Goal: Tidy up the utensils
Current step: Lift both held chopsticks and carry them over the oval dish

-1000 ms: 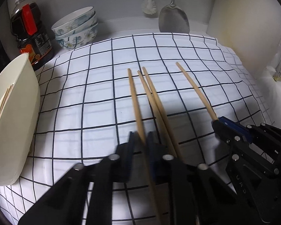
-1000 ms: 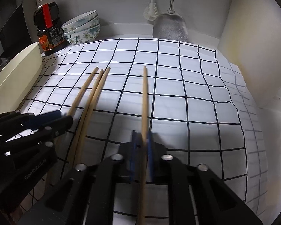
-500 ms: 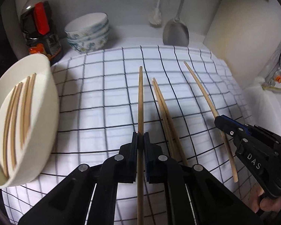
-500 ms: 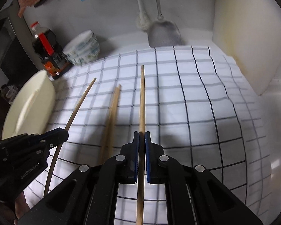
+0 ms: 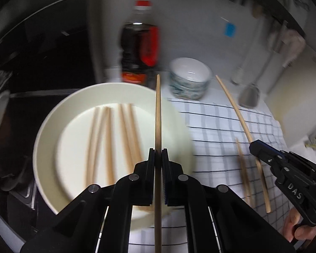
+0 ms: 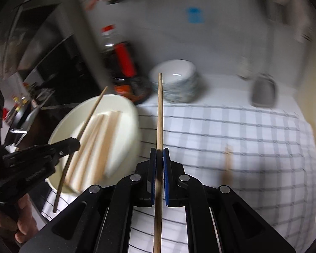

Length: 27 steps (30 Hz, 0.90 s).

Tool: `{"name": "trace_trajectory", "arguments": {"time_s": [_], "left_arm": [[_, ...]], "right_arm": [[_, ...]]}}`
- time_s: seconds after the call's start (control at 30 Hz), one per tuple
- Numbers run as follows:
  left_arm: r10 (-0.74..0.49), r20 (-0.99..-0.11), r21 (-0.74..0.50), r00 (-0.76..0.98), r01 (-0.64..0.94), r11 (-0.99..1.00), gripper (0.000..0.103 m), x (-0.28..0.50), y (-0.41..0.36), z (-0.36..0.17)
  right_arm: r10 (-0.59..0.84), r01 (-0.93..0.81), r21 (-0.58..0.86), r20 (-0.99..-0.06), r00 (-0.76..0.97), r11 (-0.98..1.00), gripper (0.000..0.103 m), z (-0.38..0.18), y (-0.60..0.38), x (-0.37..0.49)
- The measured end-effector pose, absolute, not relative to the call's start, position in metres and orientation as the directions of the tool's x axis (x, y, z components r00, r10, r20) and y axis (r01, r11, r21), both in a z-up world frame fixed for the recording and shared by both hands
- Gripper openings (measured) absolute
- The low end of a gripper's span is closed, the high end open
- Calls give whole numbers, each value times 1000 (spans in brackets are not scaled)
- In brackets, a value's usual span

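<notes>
My left gripper (image 5: 158,154) is shut on a wooden chopstick (image 5: 158,113) and holds it above the right part of a cream bowl (image 5: 52,126) that holds several chopsticks (image 5: 107,139). My right gripper (image 6: 159,152) is shut on another chopstick (image 6: 160,109), raised over the checked cloth (image 6: 231,135) just right of the bowl (image 6: 124,109). The right gripper also shows in the left wrist view (image 5: 252,145) with its chopstick (image 5: 238,113). Two chopsticks (image 5: 243,172) lie on the cloth.
A dark sauce bottle (image 5: 140,48) and stacked patterned bowls (image 5: 189,80) stand behind the cream bowl. A metal spatula (image 5: 249,96) and a brush hang at the back wall. A pale board stands at the right. A dark stove area lies at the left.
Both grippers lifted their chopsticks off the cloth and swung left toward the cream bowl. The left one now hangs over the bowl.
</notes>
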<state>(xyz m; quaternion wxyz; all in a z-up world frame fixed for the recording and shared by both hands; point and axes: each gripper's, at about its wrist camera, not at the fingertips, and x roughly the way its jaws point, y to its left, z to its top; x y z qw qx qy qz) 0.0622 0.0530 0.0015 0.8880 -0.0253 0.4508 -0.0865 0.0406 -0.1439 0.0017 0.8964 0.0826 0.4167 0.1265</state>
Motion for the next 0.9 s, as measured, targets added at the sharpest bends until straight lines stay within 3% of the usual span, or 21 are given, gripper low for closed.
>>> {"name": "trace_trajectory", "arguments": {"time_s": [0.3, 0.9], "left_arm": [[-107, -826, -127, 553, 3, 992, 7, 93, 141, -27], [-137, -881, -135, 453, 37, 990, 7, 125, 151, -85]], "right_arm": [[375, -273, 266, -756, 536, 925, 6, -10, -33, 96], [308, -207, 241, -859, 409, 948, 6, -69, 10, 134]]}}
